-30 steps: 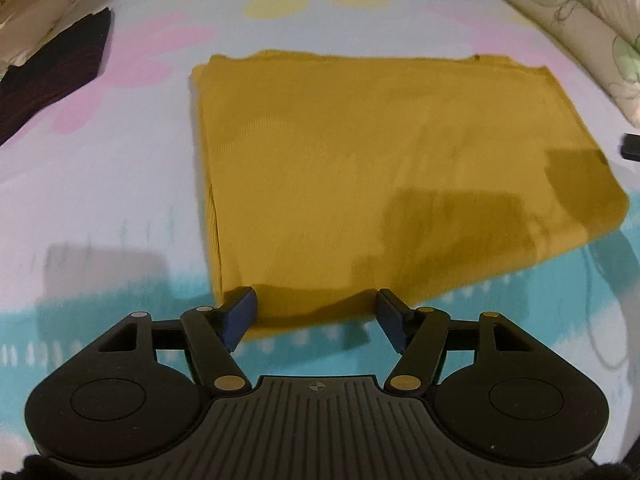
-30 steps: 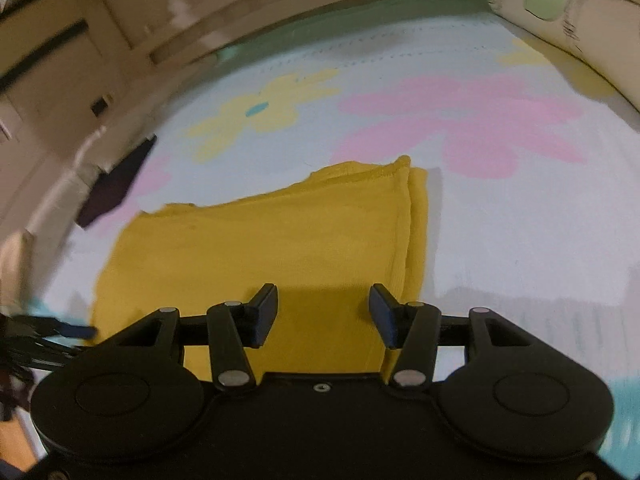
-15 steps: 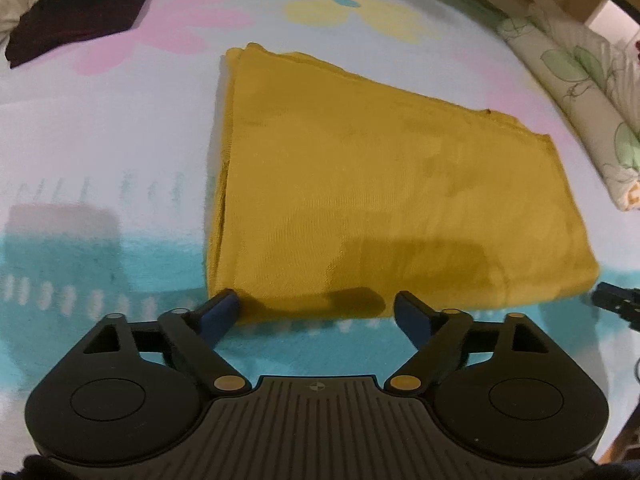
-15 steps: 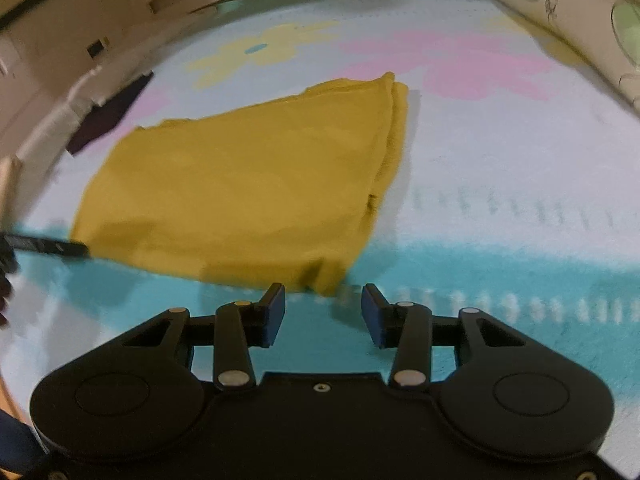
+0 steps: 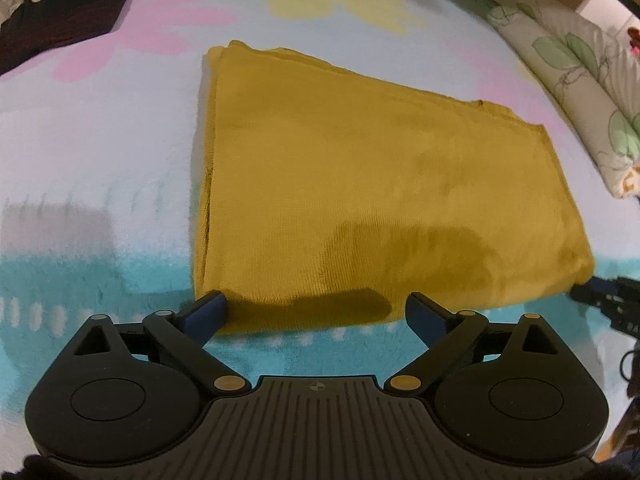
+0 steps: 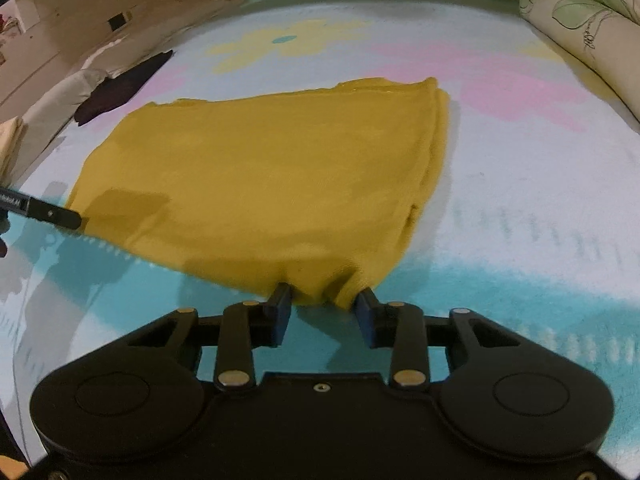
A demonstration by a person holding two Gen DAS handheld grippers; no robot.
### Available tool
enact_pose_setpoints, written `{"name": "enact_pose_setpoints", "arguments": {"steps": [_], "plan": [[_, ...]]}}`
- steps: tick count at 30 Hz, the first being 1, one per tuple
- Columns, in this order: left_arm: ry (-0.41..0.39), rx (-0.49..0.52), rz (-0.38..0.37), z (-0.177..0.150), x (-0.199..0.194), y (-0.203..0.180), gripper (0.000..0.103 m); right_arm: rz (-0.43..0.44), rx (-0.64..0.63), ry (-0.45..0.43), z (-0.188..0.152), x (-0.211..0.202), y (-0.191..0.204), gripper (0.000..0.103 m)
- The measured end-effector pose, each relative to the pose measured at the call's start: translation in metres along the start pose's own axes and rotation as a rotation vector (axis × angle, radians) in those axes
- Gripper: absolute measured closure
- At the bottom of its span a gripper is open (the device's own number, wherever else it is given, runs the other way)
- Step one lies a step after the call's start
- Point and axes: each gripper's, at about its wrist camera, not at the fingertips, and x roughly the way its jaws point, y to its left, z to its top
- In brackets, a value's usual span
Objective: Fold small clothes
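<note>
**Both grippers at near edge of folded yellow cloth**

Bed surface, floral sheet (image 5: 100, 152). Dark garment (image 5: 64, 24) at far left corner. Mustard-yellow cloth (image 5: 380, 184), folded to a rough rectangle, lies flat mid-sheet, layered edges showing along its left side. Left gripper (image 5: 316, 312) at the cloth's near left corner: jaws spread wide, left fingertip (image 5: 208, 308) touching the corner, nothing clamped. Right gripper (image 6: 323, 305) at the near right corner: jaws apart, a bunched bit of hem sitting between the tips; cannot tell if it is pinched. Leaf-print pillow (image 5: 580, 80) along the right edge.
</note>
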Motion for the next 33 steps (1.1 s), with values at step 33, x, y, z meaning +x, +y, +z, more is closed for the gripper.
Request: {"name": "enact_pose_setpoints", "arguments": {"steps": [33], "plan": [[0.050, 0.091, 0.015, 0.003, -0.001, -0.007, 0.006, -0.076, -0.130, 0.131, 0.003, -0.009, -0.020, 0.095]]}}
